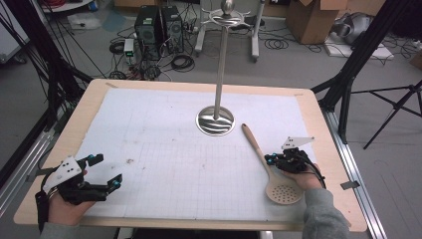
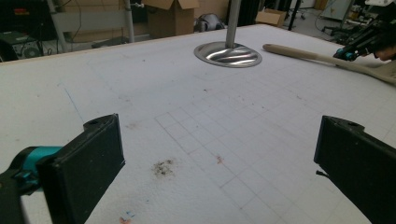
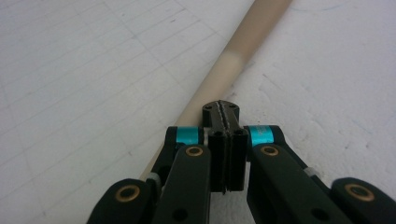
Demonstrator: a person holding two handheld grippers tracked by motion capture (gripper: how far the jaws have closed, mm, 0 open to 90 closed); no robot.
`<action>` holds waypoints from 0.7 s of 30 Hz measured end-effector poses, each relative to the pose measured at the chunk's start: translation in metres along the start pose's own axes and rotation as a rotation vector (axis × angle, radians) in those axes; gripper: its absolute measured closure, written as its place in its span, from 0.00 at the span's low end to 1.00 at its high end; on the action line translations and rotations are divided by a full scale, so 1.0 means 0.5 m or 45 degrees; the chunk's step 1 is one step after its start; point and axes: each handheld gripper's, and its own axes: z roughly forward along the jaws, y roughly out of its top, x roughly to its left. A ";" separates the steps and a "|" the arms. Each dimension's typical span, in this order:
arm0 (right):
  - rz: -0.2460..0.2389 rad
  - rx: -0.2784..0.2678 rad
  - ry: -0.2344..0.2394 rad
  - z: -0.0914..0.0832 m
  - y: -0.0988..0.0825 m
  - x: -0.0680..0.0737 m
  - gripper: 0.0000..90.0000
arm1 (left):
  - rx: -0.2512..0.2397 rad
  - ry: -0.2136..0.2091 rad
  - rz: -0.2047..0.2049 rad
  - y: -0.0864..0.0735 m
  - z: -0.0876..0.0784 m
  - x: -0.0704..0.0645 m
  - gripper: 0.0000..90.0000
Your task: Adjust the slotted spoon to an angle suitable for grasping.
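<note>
left claw (image 1: 105,172) near front desk (image 1: 59,144) edge, jaws apart, open mat ahead; right claw (image 3: 226,122) pressed together over wooden spoon (image 1: 259,149) handle.

**A robotics lab, by the look of the room around my table**

I worked in what was plainly a lab or research workshop. My wooden table (image 1: 59,149) carried a white gridded mat (image 1: 164,149), the sort used for marking positions. Black frame legs (image 1: 358,55) and a tripod (image 1: 398,99) stood around it on a bare grey concrete floor (image 1: 288,64). Beyond the far edge, two black computer towers (image 1: 159,27) sat on the floor amid loose coils of cable (image 1: 181,62). Cardboard boxes (image 1: 313,17) were stacked near the back, and a wheeled metal stand (image 1: 255,35) stood close by.
</note>
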 end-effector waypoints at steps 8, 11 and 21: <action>-0.066 0.004 0.029 0.005 0.004 0.009 1.00 | 0.006 0.000 -0.002 -0.001 0.003 -0.001 0.02; -0.073 0.002 0.033 0.006 0.005 0.011 1.00 | 0.008 0.000 -0.001 -0.001 0.003 -0.001 0.02; -0.135 0.006 0.095 0.010 0.007 0.018 1.00 | 0.007 0.000 0.001 -0.001 0.002 -0.002 0.02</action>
